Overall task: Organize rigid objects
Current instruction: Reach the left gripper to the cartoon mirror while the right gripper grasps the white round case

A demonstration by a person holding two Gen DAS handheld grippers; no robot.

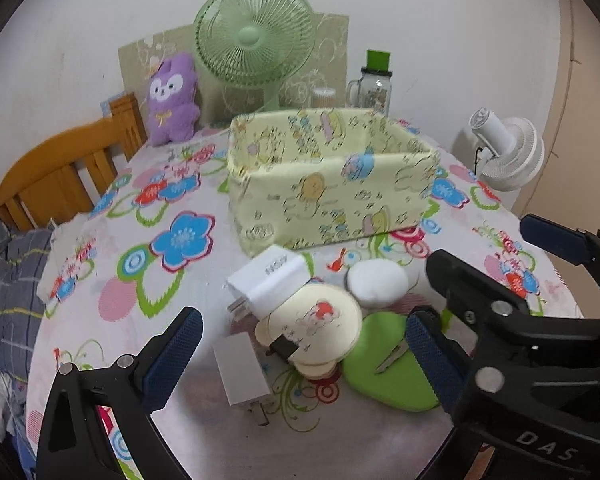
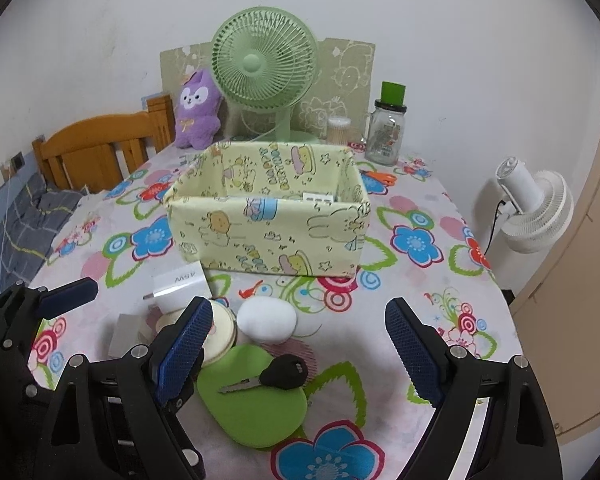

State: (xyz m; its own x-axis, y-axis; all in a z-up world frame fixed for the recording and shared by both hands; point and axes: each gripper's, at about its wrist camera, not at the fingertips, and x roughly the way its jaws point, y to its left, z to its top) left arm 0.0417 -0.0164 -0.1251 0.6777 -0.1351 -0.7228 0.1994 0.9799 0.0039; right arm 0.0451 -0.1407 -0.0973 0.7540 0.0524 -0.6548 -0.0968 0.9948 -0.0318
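Observation:
A cluster lies on the flowered tablecloth in front of a yellow fabric box point(image 1: 328, 184) point(image 2: 268, 236). It holds a large white charger point(image 1: 268, 278) point(image 2: 178, 280), a small white charger point(image 1: 240, 372), a round cream tin point(image 1: 314, 320), a white egg-shaped piece point(image 1: 380, 280) point(image 2: 266, 320), and a green oval pad point(image 1: 392, 380) point(image 2: 252, 400) with a black-headed key point(image 2: 284, 372) on it. My left gripper point(image 1: 304, 348) hangs open over the tin and chargers. My right gripper point(image 2: 300, 350) hangs open over the key and egg piece. Neither touches anything.
Behind the box stand a green fan point(image 2: 264, 64), a purple plush point(image 2: 198, 112), a glass jar point(image 2: 384, 132) and a swab pot point(image 2: 338, 130). Orange scissors point(image 2: 382, 178) lie beside the box. A white fan point(image 2: 536, 208) stands off the table's right edge, and a wooden headboard point(image 2: 100, 148) stands to the left.

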